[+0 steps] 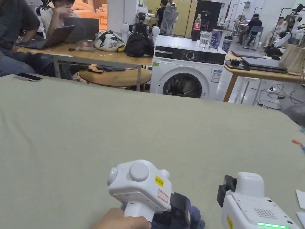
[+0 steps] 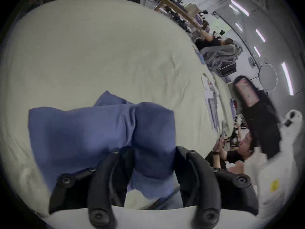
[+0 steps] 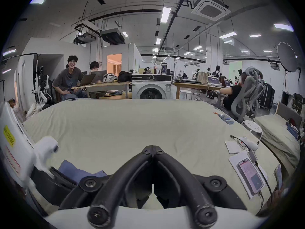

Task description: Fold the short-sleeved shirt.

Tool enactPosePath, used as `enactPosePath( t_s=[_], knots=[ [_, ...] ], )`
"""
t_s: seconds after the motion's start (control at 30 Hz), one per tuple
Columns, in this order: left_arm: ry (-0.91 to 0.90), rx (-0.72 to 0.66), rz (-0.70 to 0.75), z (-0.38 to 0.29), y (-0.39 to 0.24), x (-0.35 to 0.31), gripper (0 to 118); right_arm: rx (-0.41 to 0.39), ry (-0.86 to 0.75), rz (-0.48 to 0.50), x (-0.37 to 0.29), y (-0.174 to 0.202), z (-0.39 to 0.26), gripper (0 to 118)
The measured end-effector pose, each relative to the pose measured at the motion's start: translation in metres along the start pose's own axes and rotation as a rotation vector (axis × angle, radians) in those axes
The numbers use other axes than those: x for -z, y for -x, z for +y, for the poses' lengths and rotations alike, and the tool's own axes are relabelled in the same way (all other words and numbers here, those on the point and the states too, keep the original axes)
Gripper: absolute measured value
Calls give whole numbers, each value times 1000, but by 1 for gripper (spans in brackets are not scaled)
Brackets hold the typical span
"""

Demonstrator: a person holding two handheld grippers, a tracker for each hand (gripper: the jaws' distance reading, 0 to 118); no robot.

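Lying bunched on the pale green bed cover (image 1: 89, 125), the blue shirt (image 2: 102, 133) sits at the near edge of the bed, close to the person. In the left gripper view it forms a compact folded bundle whose long axis runs across the picture, left to right, with one pointed corner sticking up toward the far side of the bed. A vertical crease splits the bundle near its middle.

The left gripper (image 2: 148, 163) has its two black jaws spread apart — a lobe of blue cloth bulges up between them, touching the inner side of at least one jaw, but whether both press on it cannot be told. In the head view the same tool appears as a white housing held by a hand (image 1: 122, 219), with dark cloth just beneath it.

The right gripper (image 3: 153, 147) hangs over bare bed cover to the right of the shirt, its jaws brought together tip to tip with nothing between them. A phone (image 3: 250, 174) lies on papers at the right edge of the bed, well apart from the shirt.
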State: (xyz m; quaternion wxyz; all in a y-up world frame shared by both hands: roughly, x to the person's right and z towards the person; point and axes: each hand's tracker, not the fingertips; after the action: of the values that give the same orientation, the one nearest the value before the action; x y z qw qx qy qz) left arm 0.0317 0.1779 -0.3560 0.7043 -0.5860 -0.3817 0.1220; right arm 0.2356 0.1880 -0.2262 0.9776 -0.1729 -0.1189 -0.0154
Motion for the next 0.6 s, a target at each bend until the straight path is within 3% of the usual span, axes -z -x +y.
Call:
enactPosePath(
  t_s=[0.07,0.1,0.13,0.17,0.23,0.4,0.6],
  knots=[
    [-54,0,-53,-1,5,-18,43,3,0,0,0,0,0,0],
    [-90,26,-57,-1,7,-24,32,4,2,2,0,1,0,0],
    [-116,47,-46,0,8,-27,11,5,2,3,0,2,0,0],
    [-128,55,-15,1,10,-25,4,6,2,4,0,2,-1,0],
    [-99,25,7,2,19,-15,4,7,4,9,2,4,-2,0],
    [17,17,-198,-1,19,40,2,5,12,17,5,7,-5,0],
    [-3,-11,-107,2,31,102,0,15,25,14,9,4,-7,0]
  ],
)
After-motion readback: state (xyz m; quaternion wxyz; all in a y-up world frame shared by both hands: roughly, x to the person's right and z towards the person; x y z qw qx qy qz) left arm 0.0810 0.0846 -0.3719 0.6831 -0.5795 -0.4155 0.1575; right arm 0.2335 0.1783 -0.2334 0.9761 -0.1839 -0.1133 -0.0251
